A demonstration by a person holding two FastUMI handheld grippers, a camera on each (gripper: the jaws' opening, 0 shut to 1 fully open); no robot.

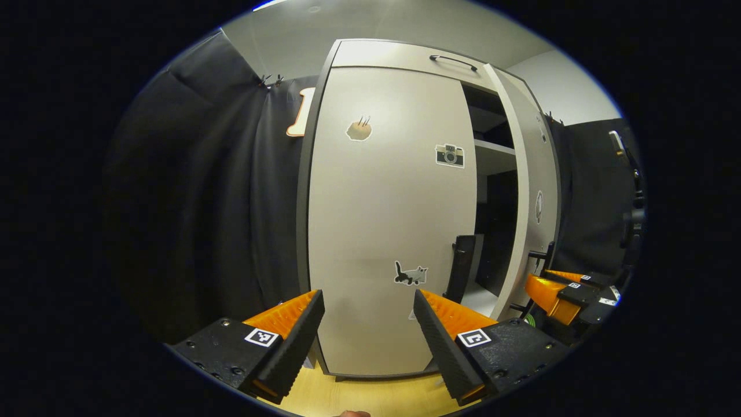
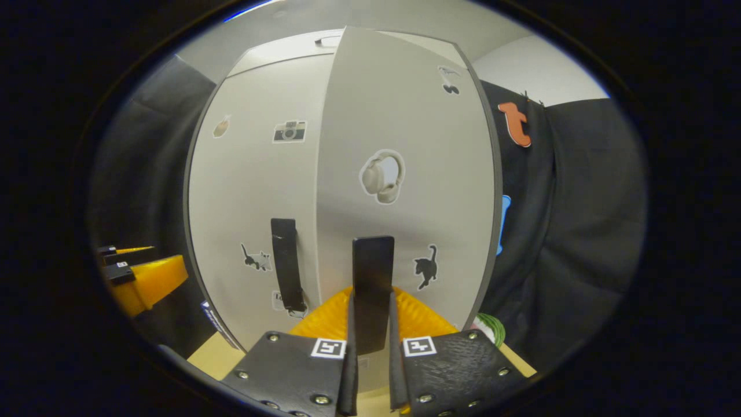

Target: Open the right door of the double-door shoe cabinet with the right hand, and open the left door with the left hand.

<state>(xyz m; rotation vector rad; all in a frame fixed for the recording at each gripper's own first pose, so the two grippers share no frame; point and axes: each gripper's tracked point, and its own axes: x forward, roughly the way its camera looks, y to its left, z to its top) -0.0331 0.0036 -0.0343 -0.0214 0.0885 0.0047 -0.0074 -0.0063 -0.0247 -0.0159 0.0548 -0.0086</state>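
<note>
Now – right tool [image 2: 370, 370] clamped on flat slab handle [image 2: 373, 289] | left tool [image 1: 367, 333] apart – smooth matte left door [image 1: 388, 220]

The left gripper view looks from low and near at the closed left door [image 1: 388, 220] of the shoe cabinet [image 1: 405, 55], facing it squarely; the right gripper view sits very near the opened right door [image 2: 405, 191], looking along it; both share the left door and its stickers.
</note>
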